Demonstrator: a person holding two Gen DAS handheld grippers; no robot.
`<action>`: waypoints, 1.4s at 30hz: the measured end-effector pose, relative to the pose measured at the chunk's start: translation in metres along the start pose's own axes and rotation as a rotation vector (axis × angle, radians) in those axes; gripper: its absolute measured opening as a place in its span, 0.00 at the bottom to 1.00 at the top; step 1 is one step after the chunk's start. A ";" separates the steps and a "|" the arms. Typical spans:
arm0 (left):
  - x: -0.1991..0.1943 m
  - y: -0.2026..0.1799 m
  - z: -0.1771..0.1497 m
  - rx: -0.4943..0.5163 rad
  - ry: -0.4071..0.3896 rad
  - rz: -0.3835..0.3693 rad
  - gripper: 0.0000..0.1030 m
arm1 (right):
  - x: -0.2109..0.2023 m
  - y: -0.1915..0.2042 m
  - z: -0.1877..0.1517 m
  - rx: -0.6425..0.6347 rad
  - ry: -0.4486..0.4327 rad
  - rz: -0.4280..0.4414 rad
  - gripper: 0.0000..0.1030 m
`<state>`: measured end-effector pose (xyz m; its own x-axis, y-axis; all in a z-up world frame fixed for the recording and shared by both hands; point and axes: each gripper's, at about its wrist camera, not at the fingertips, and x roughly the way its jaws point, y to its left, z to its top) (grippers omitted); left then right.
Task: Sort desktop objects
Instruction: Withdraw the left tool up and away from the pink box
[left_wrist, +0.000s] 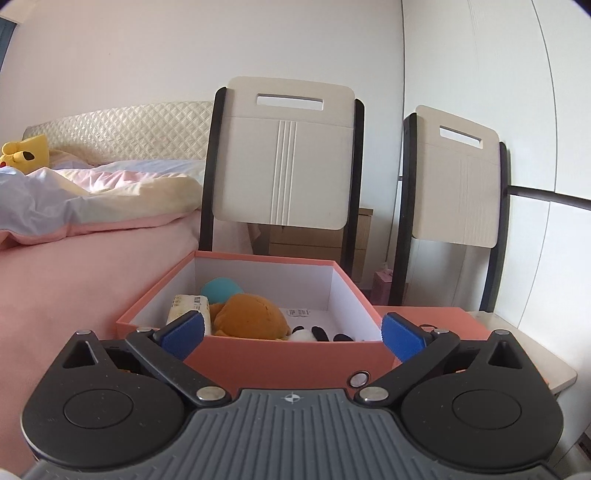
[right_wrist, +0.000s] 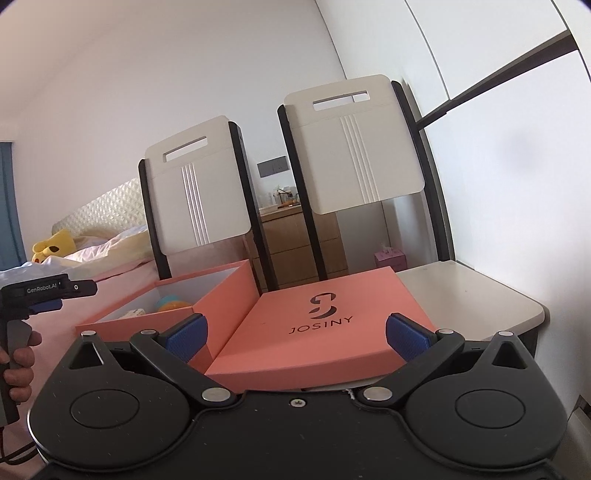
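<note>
Both the left tongs (left_wrist: 291, 334) and right tongs (right_wrist: 295, 332) gape wide and empty, the left facing the open coral box (left_wrist: 280, 360) already holding the plush toys (left_wrist: 251, 314), the right facing its lid (right_wrist: 325, 325) alongside, seemingly for closing.

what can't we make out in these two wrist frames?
- Left wrist view: black-and-white plush mostly hidden by the near wall of the open salmon cardboard box.
- Left wrist view: white printed label on the box floor, text too small.
- Right wrist view: box contents mostly hidden behind its wall; only a teal and orange ball shows.
- Right wrist view: items on the wooden dresser too small to name.
</note>
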<state>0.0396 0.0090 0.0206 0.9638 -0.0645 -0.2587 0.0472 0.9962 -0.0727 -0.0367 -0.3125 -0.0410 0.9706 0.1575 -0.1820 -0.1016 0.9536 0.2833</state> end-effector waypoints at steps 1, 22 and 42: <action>-0.004 -0.001 -0.001 -0.005 -0.002 -0.007 1.00 | -0.003 0.000 -0.001 0.000 -0.002 0.004 0.99; -0.059 -0.022 -0.016 -0.011 -0.066 -0.113 1.00 | -0.032 0.015 -0.014 -0.004 -0.055 0.030 0.99; -0.083 -0.016 -0.016 0.018 -0.075 -0.220 1.00 | -0.056 0.044 0.014 -0.074 -0.125 0.005 0.99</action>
<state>-0.0453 -0.0026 0.0279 0.9465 -0.2769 -0.1659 0.2629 0.9594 -0.1017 -0.0924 -0.2831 -0.0055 0.9893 0.1331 -0.0605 -0.1175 0.9701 0.2125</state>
